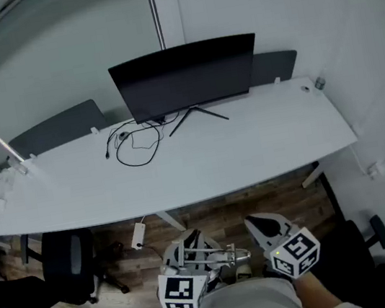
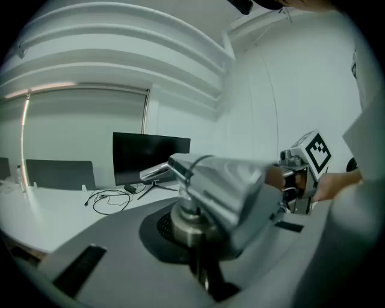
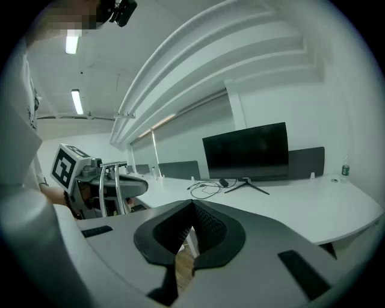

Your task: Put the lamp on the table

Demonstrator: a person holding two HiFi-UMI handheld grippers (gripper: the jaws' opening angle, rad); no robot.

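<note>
Left gripper (image 1: 188, 251) clamped on the silver lamp (image 1: 221, 258), held low near the body, short of the table (image 1: 250, 147); right gripper (image 1: 263, 227) closed, empty: looks like carry phase, next needs a lift forward onto bare top, clear of cables (image 1: 133, 148).

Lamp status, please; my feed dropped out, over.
Left gripper shut on lamp, held short of the table. Right gripper shut, empty. Monitor and cable at table's back; near side bare.
</note>
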